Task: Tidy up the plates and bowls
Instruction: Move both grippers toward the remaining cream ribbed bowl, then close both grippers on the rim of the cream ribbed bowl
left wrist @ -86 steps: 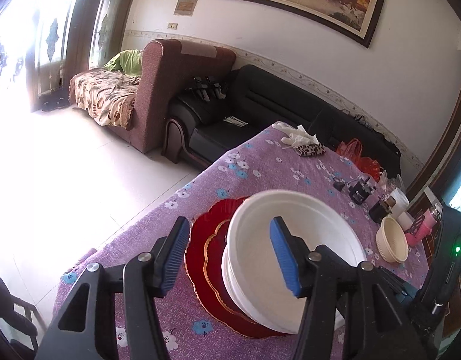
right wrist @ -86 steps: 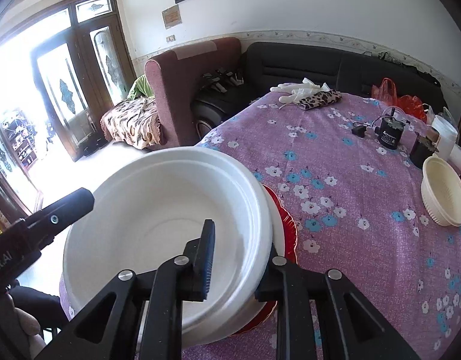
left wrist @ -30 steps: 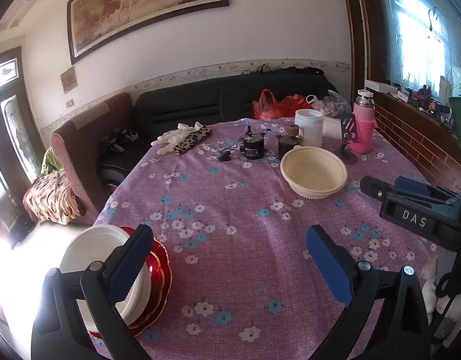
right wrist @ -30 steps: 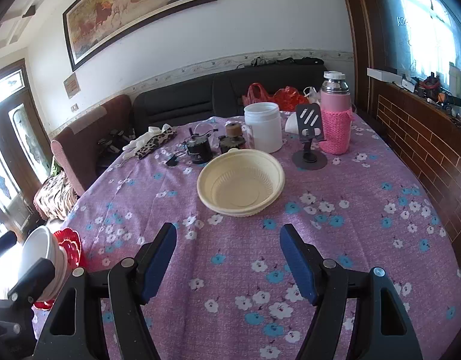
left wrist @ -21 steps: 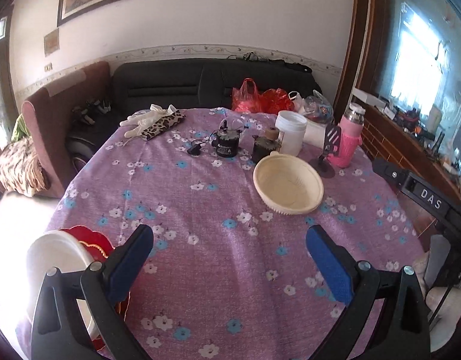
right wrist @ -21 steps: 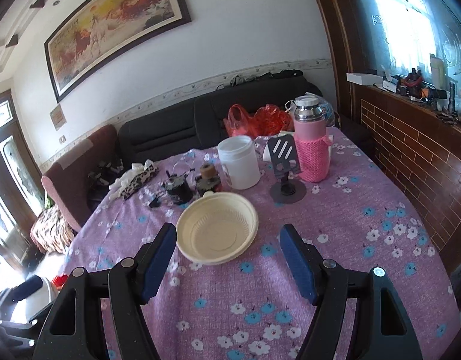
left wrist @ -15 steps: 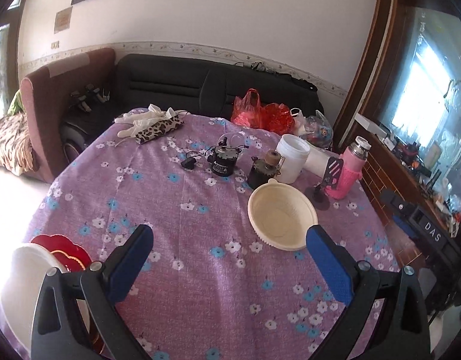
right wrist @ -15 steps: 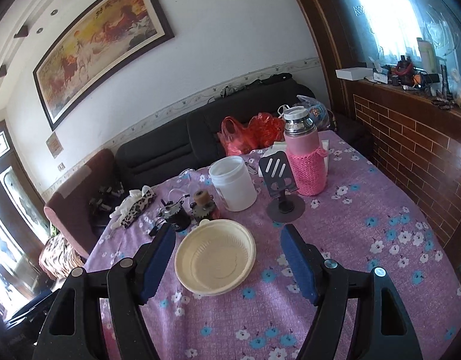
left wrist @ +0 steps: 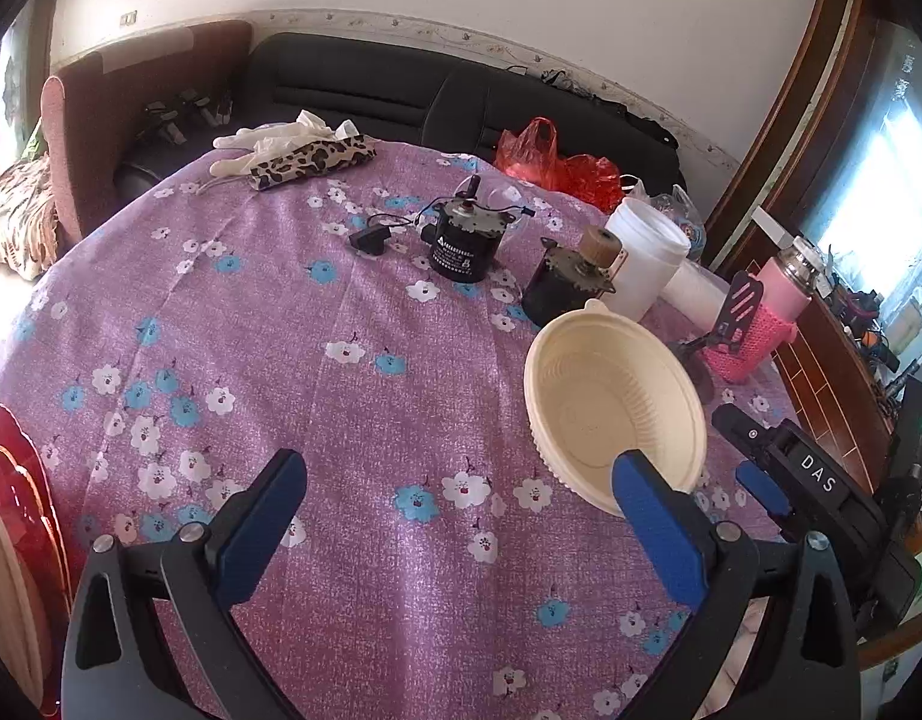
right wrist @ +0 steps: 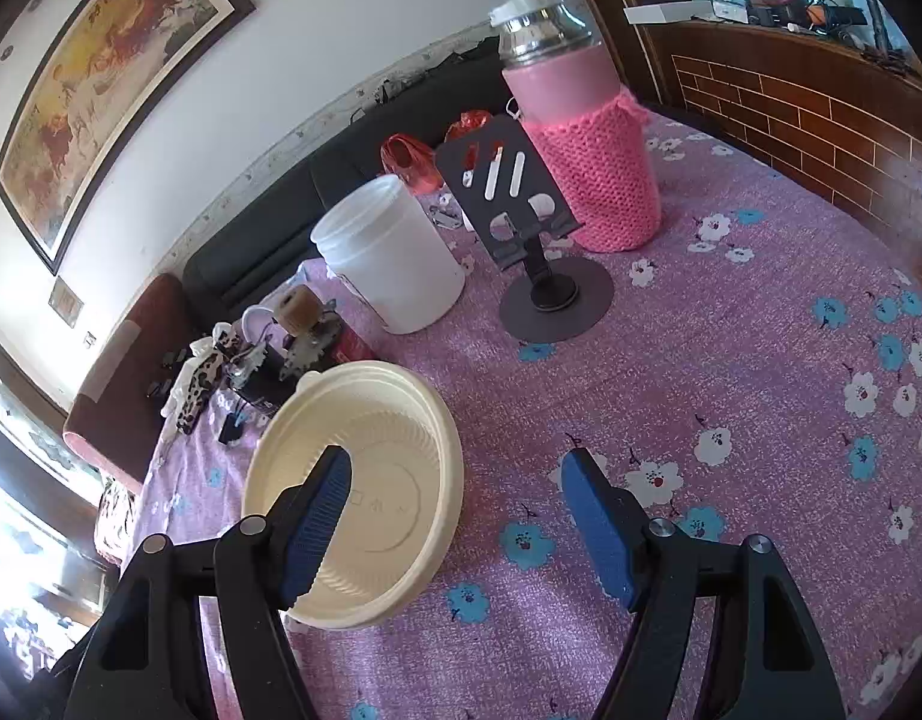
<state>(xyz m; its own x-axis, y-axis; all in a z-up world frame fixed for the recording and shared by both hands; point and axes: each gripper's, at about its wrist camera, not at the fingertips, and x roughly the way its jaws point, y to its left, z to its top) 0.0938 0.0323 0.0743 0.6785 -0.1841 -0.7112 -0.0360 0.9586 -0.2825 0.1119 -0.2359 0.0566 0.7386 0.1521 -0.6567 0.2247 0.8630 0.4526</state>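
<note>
Right tongs (right wrist: 455,516) spread wide and empty, one blue pad over the cream bowl (right wrist: 365,480) on the floral desk (right wrist: 730,360), left tongs (left wrist: 461,528) likewise wide and empty, red plates (left wrist: 17,504) at left edge, white tub (right wrist: 389,252) and pink flask (right wrist: 580,138) beyond

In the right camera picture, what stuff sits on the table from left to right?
Cream bowl → white tub → black phone stand → pink flask.
</note>
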